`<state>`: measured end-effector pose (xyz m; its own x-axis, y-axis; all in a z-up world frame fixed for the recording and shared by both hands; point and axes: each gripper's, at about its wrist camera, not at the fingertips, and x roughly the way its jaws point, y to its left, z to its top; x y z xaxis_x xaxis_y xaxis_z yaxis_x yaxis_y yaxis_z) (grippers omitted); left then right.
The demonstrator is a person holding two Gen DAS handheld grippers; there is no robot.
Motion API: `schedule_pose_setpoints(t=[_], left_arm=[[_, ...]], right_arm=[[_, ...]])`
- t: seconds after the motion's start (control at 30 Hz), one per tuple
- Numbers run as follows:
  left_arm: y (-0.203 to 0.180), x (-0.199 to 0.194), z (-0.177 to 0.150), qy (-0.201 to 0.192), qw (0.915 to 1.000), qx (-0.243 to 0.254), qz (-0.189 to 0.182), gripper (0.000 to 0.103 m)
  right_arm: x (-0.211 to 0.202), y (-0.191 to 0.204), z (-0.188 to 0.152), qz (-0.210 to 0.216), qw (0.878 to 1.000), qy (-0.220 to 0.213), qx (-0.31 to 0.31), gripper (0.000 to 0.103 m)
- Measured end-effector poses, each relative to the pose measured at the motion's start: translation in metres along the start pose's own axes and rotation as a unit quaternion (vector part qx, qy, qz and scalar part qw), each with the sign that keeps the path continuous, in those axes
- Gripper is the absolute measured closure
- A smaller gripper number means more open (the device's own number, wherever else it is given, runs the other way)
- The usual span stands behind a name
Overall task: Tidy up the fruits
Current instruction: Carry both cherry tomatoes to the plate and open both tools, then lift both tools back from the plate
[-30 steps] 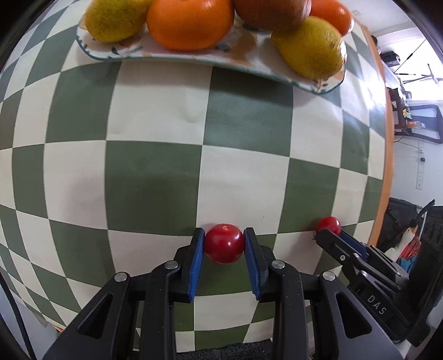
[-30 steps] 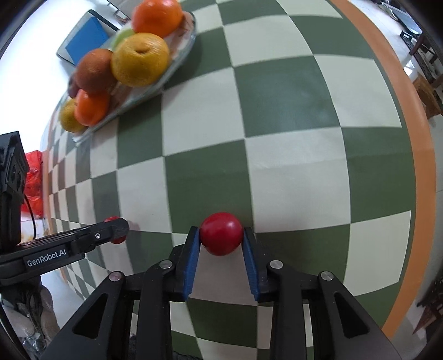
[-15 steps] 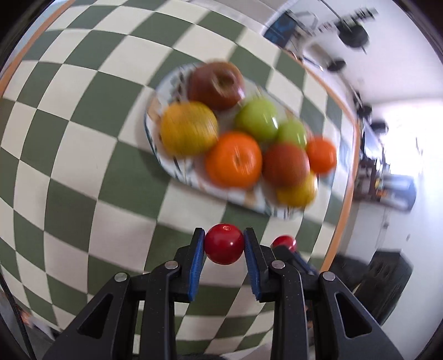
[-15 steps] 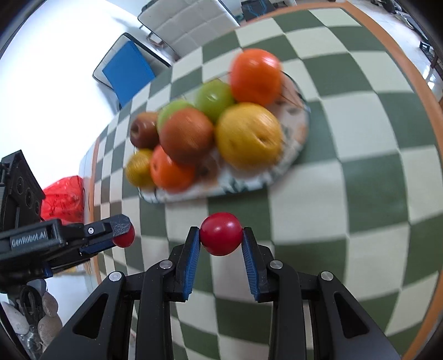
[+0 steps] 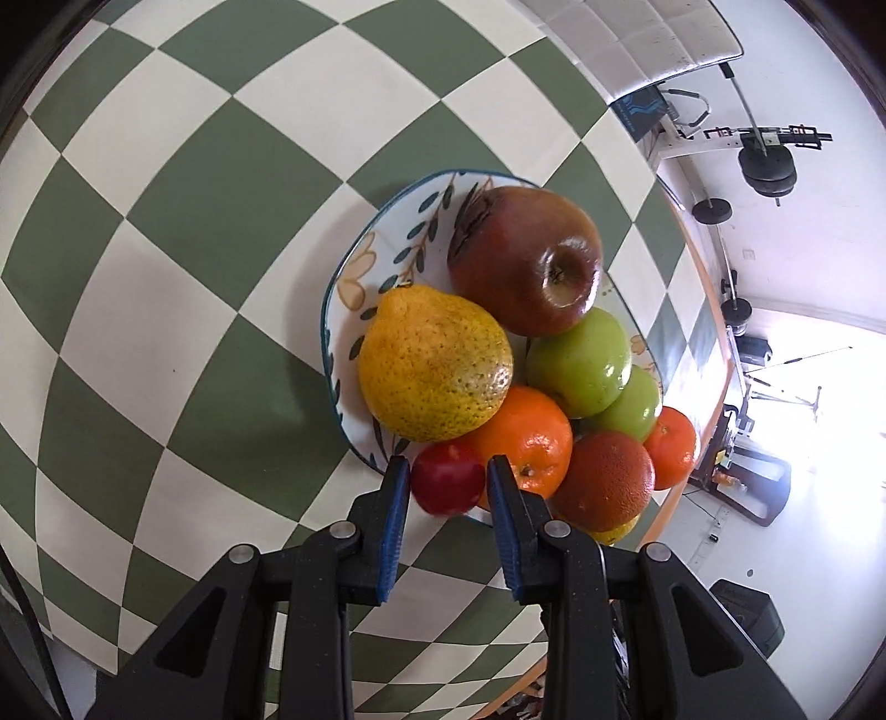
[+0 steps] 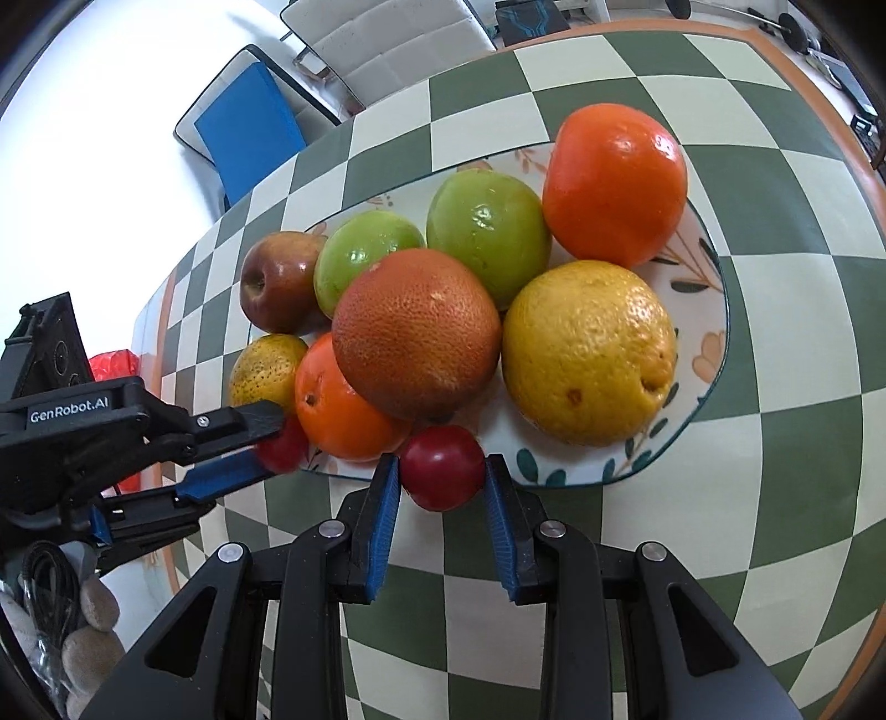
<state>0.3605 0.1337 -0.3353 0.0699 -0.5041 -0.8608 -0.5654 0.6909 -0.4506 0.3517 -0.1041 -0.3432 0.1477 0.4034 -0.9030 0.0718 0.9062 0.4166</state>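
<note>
At the plate (image 6: 711,354) rim, two grippers — left (image 5: 448,487), right (image 6: 441,471) — each clamp one red tomato (image 5: 447,484) (image 6: 442,467).

left claw (image 5: 448,487) clamped, right claw (image 6: 442,482) clamped, side by side

From my feed I see a green-and-cream checked tablecloth (image 5: 183,232) with an orange border (image 6: 830,72). Past the table's far edge stand a blue-seated chair (image 6: 252,124) and a white padded chair (image 6: 387,44). A red bag (image 6: 113,363) lies low beside the table. Weight plates on a rack (image 5: 767,166), I think, sit by the bright window.
</note>
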Motion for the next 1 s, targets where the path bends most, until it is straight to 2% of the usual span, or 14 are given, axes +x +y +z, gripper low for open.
schedule_pose_setpoints(t=[0.2,0.47,0.53,0.6,0.63,0.7,0.73,0.77,0.83,0.9,1.0], left_arm=[[0.004,0.002,0.000,0.008,1.0000,-0.002,-0.004,0.075],[-0.007,0.003,0.000,0.005,0.9998,0.013,0.011,0.073],[-0.011,0.003,-0.002,0.000,0.9996,0.019,0.019,0.073],[-0.013,0.000,-0.005,-0.005,0.9991,0.030,0.029,0.073],[-0.015,-0.003,-0.008,-0.011,0.9983,0.040,0.042,0.073],[-0.020,-0.008,-0.013,-0.023,0.9960,0.059,0.062,0.072],[-0.023,-0.012,-0.017,-0.033,0.9936,0.075,0.077,0.072],[-0.026,-0.014,-0.020,-0.041,0.9906,0.090,0.094,0.069],[-0.033,-0.020,-0.029,-0.062,0.9814,0.126,0.131,0.054],[-0.039,-0.026,-0.038,-0.089,0.9664,0.163,0.177,0.027],[-0.044,-0.032,-0.052,-0.113,0.9485,0.203,0.215,0.015]], right_arm=[[0.002,0.001,0.002,-0.003,1.000,0.003,0.001,0.067],[-0.007,-0.005,-0.002,0.000,1.000,0.008,0.003,0.064],[-0.015,-0.005,-0.005,-0.009,1.000,0.004,-0.004,0.058],[-0.025,-0.003,-0.008,-0.017,1.000,-0.003,-0.013,0.042],[-0.030,-0.002,-0.009,-0.023,1.000,-0.008,-0.018,0.038],[-0.042,0.001,-0.011,-0.041,0.999,-0.016,-0.029,0.023],[-0.049,0.002,-0.012,-0.052,0.998,-0.022,-0.035,0.020],[-0.055,0.003,-0.013,-0.062,0.997,-0.028,-0.040,0.015],[-0.068,0.007,-0.015,-0.092,0.993,-0.040,-0.055,0.011],[-0.077,0.010,-0.016,-0.114,0.990,-0.049,-0.067,0.006],[-0.087,0.016,-0.021,-0.161,0.982,-0.055,-0.086,0.004]])
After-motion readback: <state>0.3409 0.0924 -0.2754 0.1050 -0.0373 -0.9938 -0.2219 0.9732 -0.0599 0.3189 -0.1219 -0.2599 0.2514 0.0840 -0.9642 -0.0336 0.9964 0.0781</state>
